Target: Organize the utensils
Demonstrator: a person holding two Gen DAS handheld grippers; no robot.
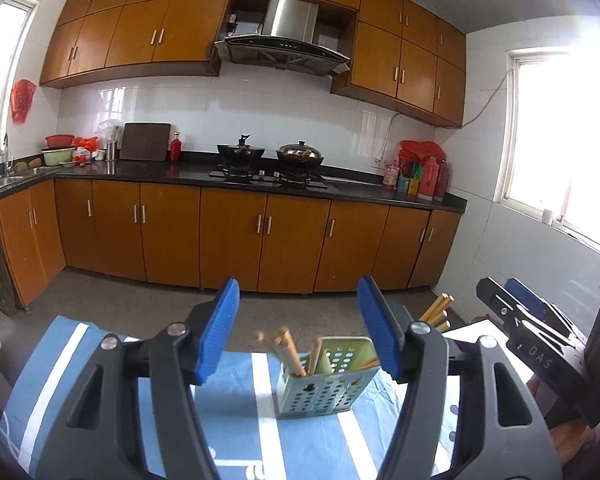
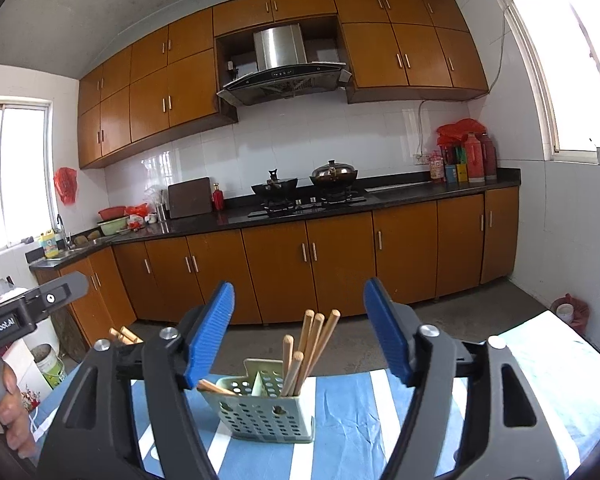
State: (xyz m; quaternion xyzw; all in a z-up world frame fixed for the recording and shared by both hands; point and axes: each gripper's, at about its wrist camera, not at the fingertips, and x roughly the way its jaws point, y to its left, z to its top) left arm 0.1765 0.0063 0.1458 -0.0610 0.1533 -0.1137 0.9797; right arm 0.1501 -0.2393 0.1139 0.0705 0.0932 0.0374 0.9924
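Chopsticks point(image 2: 306, 350) stand bunched in the right compartment of a perforated green utensil holder point(image 2: 264, 412), which sits upright on the blue-and-white striped cloth point(image 2: 352, 412) covering the surface. From the left: the left gripper point(image 1: 298, 330) hovers behind and above the holder, its blue fingers point(image 1: 216, 330) spread wide and holding nothing. In the holder's left compartment one chopstick point(image 2: 216, 388) leans low over the rim, apart from the upright bunch. Further right, the right gripper point(image 2: 300, 330) also hangs over the holder, fingers point(image 2: 388, 330) fully parted and empty, with the bunch framed between them.

Most of the sorting looks done; the slanted stick appears to be what is left to tidy. To do that well, come down on its free end, close squarely across the shaft so it cannot roll, lift clear of the divider, and lower it tip-first into the bunch. The light holder could tip, so steadying it with the other gripper seems wise.
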